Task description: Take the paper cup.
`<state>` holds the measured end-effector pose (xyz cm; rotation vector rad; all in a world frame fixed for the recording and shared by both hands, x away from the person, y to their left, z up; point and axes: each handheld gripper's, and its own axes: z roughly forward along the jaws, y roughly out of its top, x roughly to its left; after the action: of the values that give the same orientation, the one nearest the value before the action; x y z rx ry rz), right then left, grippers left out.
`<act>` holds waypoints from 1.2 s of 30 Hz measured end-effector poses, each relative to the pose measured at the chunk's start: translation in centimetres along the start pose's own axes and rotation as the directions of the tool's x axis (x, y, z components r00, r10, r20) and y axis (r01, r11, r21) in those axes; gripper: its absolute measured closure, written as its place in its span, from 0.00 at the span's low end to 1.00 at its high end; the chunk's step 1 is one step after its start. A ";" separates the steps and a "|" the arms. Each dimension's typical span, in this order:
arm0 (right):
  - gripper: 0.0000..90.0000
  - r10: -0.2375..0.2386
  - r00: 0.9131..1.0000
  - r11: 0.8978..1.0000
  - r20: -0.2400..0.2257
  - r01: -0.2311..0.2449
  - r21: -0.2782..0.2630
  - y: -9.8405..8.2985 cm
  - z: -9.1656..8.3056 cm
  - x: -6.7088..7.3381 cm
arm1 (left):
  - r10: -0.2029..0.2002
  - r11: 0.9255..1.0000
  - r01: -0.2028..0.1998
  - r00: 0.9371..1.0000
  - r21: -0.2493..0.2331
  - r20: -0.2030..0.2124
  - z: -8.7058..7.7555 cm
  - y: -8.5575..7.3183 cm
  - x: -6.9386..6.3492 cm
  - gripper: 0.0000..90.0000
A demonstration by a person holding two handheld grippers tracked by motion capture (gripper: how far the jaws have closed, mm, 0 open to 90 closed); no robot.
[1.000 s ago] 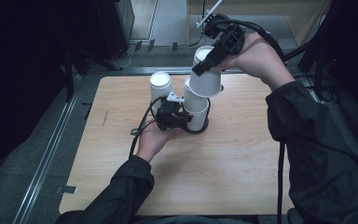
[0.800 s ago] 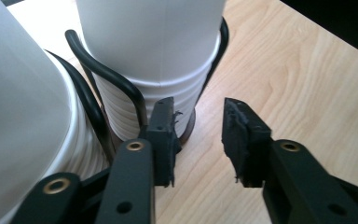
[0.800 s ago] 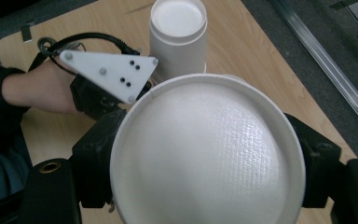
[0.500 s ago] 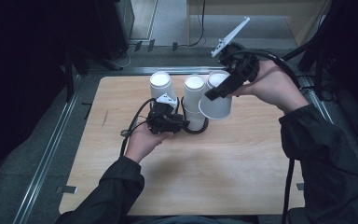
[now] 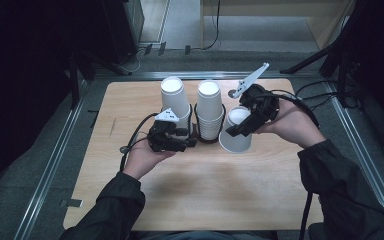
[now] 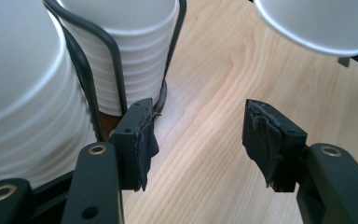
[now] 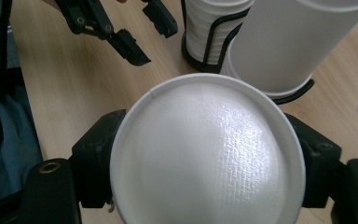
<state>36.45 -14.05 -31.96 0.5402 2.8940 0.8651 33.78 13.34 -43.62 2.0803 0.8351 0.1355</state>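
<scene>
A single white paper cup (image 5: 236,134) is held bottom-up and tilted just right of the middle stack, low over the table; my right gripper (image 5: 234,131) is shut on its sides. In the right gripper view the cup's base (image 7: 207,163) faces the camera, with a jaw on each side. My left gripper (image 5: 189,142) sits at the foot of the middle cup stack (image 5: 209,111) in its black wire holder (image 6: 116,74). Its jaws have just been opening. They stand apart over bare wood, with nothing between them (image 6: 198,126), and the left pad (image 6: 140,135) is beside the holder's base ring.
A second stack of white cups (image 5: 174,97) stands in its own wire holder left of the middle one. The wooden table (image 5: 195,200) has a small round hole (image 5: 231,93) near its far edge. Metal rails and dark floor border the table.
The right hand has brought the single cup down from above the middle stack to its right side, near the table. The left gripper's jaws have parted and let go of the holder.
</scene>
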 end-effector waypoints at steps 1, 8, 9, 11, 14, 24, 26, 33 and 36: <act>0.27 0.000 1.000 1.000 0.000 0.000 0.000 0.0 0.0 0.0 | 0.004 1.000 -0.004 1.000 -0.002 0.006 0.0 -0.3 0.1 0.49; 0.27 -0.031 0.999 0.999 -0.029 0.030 -0.012 -2.2 2.3 0.4 | 0.017 0.999 -0.016 0.999 -0.032 0.032 -0.2 -2.0 0.5 0.48; 0.27 -0.033 0.999 0.999 -0.034 0.033 -0.012 -2.4 2.6 0.5 | 0.013 0.999 -0.012 0.999 -0.034 0.038 -0.2 -2.2 0.5 0.48; 0.27 -0.025 0.999 1.000 -0.043 0.025 -0.018 -3.4 3.7 0.5 | 0.009 1.000 -0.008 0.999 -0.026 0.048 -0.2 -2.4 0.6 0.48; 0.27 -0.017 0.998 0.999 -0.058 0.015 -0.040 -4.4 4.7 0.5 | 0.037 0.999 -0.035 0.998 -0.032 0.042 -0.2 -2.8 0.5 0.47; 0.27 -0.006 0.996 0.997 -0.084 -0.001 -0.077 -6.4 7.6 1.3 | 0.087 0.996 -0.085 0.995 -0.042 0.057 -0.1 -3.9 0.3 0.43; 0.27 -0.003 0.995 0.995 -0.100 -0.008 -0.104 -6.8 8.0 1.4 | 0.109 0.993 -0.106 0.992 -0.051 0.060 -0.2 -4.3 0.3 0.43; 0.27 0.033 0.992 0.990 -0.121 -0.050 -0.134 -7.7 8.9 1.3 | 0.094 0.996 -0.093 0.993 -0.012 0.074 0.2 -4.5 0.7 0.43; 0.27 0.026 0.992 0.986 -0.122 -0.046 -0.162 -8.0 9.4 1.4 | 0.091 0.996 -0.090 0.988 -0.010 0.127 0.5 -4.7 0.9 0.39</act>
<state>34.18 -14.91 -44.19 0.5451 2.8889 1.1677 32.25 15.43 -47.65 2.0998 0.6628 0.0522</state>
